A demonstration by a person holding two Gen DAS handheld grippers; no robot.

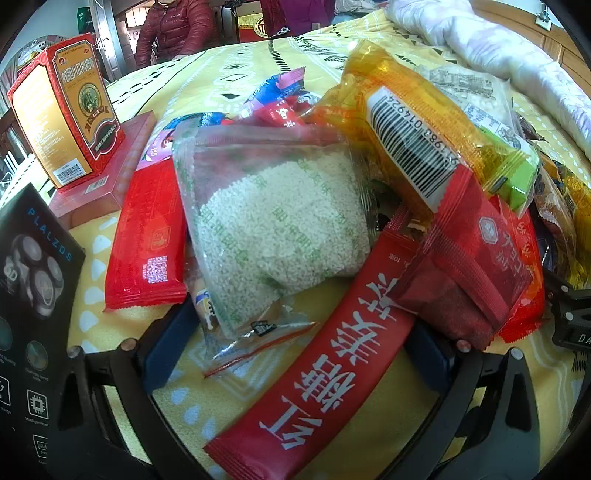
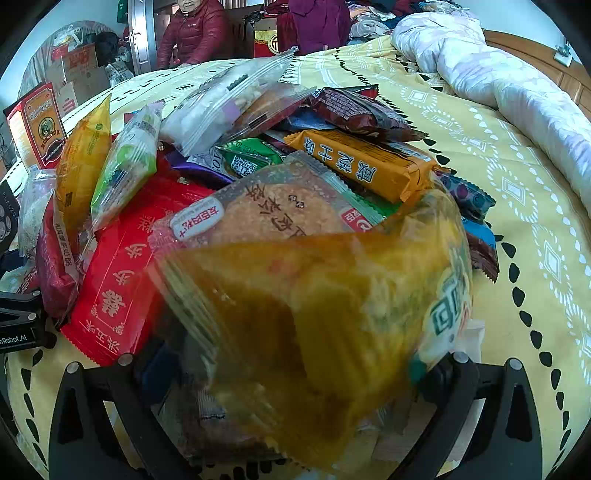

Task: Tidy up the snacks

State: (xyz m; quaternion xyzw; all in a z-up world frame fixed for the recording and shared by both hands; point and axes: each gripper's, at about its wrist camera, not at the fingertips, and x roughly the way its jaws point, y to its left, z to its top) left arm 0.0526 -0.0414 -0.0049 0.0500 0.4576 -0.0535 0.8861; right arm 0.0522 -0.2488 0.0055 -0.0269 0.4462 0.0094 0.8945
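Note:
A pile of snack packets lies on a yellow patterned bedspread (image 1: 240, 66). In the left wrist view my left gripper (image 1: 295, 354) is open. A long red sachet (image 1: 325, 373) and the corner of a clear bag of white grains (image 1: 273, 221) lie between its blue pads (image 1: 166, 354). In the right wrist view a blurred yellow-orange packet (image 2: 317, 325) fills the space between the fingers of my right gripper (image 2: 291, 373). Whether the jaws grip it cannot be told. Behind it lie a round-cake packet (image 2: 277, 210), a red packet (image 2: 122, 273) and an orange bar (image 2: 362, 166).
A red medicine box (image 1: 66, 110) stands on a flat red box (image 1: 110, 162) at the left, beside a black shaver box (image 1: 29, 295). A rolled white quilt (image 2: 509, 85) lies at the right. Two people (image 2: 199, 29) sit beyond the bed.

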